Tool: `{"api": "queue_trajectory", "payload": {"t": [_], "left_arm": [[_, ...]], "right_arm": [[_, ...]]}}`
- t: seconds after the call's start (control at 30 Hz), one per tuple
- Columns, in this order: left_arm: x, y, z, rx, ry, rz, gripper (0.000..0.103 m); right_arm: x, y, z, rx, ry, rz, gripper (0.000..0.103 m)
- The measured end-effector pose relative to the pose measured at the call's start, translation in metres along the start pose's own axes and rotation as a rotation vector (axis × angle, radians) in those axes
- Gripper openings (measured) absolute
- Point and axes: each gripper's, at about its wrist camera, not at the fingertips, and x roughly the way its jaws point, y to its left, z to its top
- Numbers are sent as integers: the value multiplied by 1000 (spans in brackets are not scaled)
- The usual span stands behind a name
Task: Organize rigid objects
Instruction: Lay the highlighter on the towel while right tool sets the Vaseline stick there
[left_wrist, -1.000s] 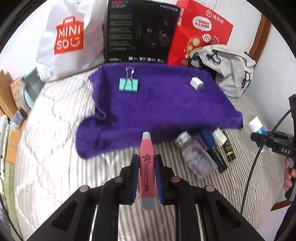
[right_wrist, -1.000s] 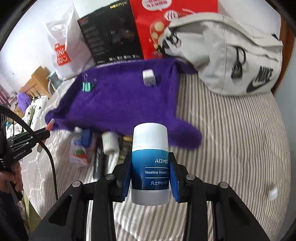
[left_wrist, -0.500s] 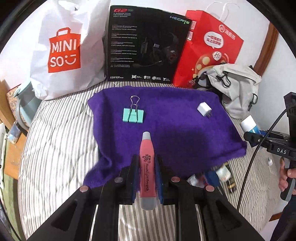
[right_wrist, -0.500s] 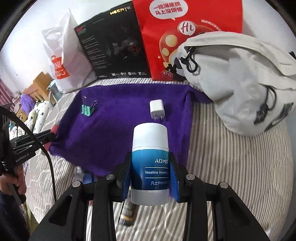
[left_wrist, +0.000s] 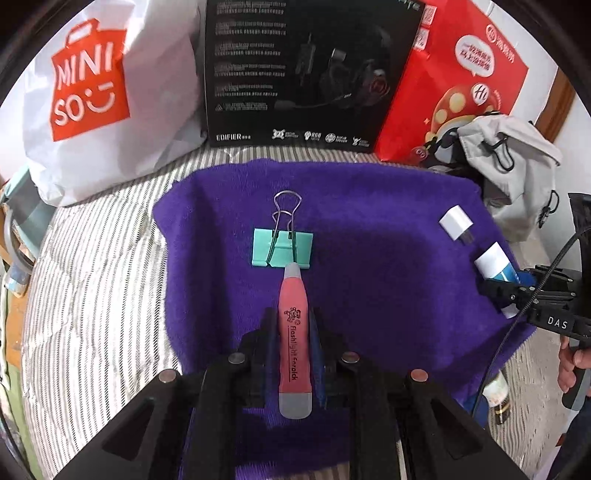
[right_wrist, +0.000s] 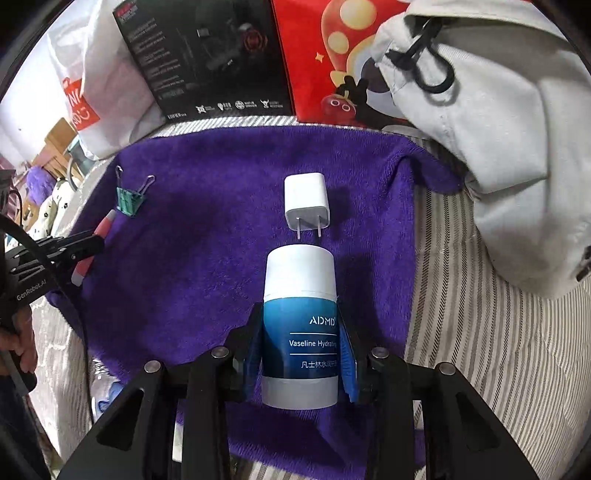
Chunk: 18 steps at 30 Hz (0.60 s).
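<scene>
Left wrist view: left gripper (left_wrist: 294, 345) pinching red flashlight pen (left_wrist: 294, 341) mid-barrel, long axis along the fingers, grey tip forward, just short of teal binder clip (left_wrist: 282, 246) on purple towel (left_wrist: 388, 266). Likely queued for a row. Right gripper (right_wrist: 301, 345) clamping Vaseline bottle (right_wrist: 301, 325), white cap toward white charger (right_wrist: 306, 203) beyond.

Bottle label text (right_wrist: 313, 343) cut off past "Vaseline Hydrating". Items under purple towel's (left_wrist: 388, 266) near edge mostly hidden: small bottles (left_wrist: 498, 395) unreadable. Minor print on black box (left_wrist: 295, 66) blurred.
</scene>
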Motion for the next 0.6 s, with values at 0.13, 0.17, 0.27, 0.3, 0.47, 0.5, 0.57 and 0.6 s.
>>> {"api": "queue_trajectory", "payload": {"t": [0.13,0.17,0.27,0.3,0.47,0.5,0.57,0.6], "left_arm": [[13,-1,2,14,18,11,17],[16,-2,2,20,23,14,17],[21,-4,2,37,18,29,17],[21,-5,2,39,18,31,17],[21,-7,-1,56,8,42,17],[21,-8,-2,58,6,43,18],[20,-9,-3,59,6,30,30],[19,-10,-4,60,6,21,34]], "right_arm": [[1,4,4,-31,-8,-23,36],[1,5,4,-36,-8,-26,36],[1,6,4,-54,-13,-32,36],[1,7,3,-56,-16,-31,37],[1,8,0,-74,-27,-15,42],[0,8,-1,-76,-28,-13,42],[-1,9,-3,-86,-27,-18,43],[-1,11,-4,-90,-26,-22,43]]}}
